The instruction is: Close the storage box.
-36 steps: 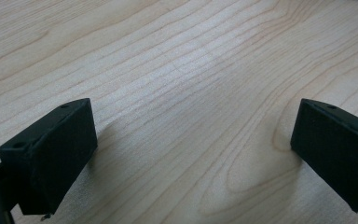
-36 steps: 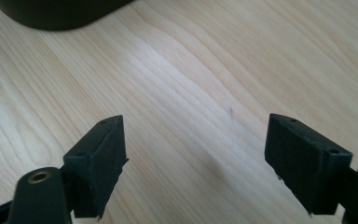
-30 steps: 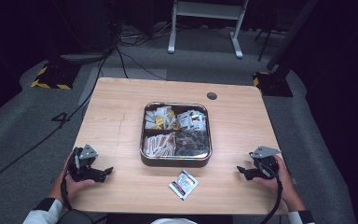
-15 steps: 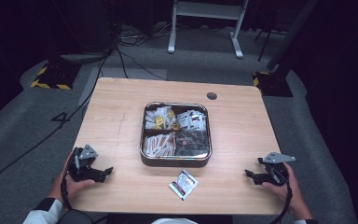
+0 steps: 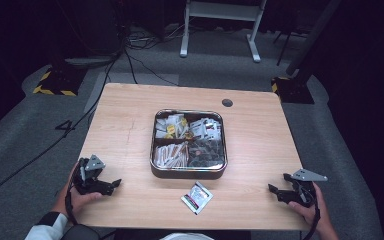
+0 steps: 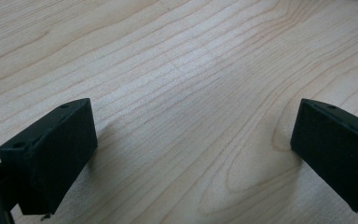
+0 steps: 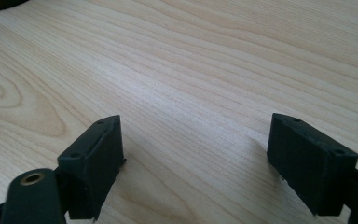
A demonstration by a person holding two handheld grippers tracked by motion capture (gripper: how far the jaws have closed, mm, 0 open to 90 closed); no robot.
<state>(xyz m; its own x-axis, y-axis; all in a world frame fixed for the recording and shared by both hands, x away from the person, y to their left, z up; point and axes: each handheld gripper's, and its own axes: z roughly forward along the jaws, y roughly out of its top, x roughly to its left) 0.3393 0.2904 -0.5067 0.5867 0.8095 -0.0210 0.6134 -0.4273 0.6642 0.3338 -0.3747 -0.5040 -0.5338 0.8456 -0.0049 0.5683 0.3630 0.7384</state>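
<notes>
A square metal tray (image 5: 188, 173) stands at the middle of the wooden table (image 5: 130, 125), split into compartments of sachets and packets. One white and red sachet (image 5: 197, 197) lies on the table just in front of the tray. My left gripper (image 5: 114, 183) rests at the front left of the table, open, with bare wood between its jaws in the left gripper view (image 6: 189, 154). At the front right corner my right gripper (image 5: 273, 190) rests low on the table, open, with nothing between its jaws (image 7: 193, 161).
A small dark round hole (image 5: 227, 103) sits near the table's far edge. Beyond the table are a grey floor with cables (image 5: 135, 45) and a white stand's legs (image 5: 220, 30). The table's front edge runs close to both hands.
My right gripper has moved back towards the front right corner of the table and lower. The left gripper has stayed put.
</notes>
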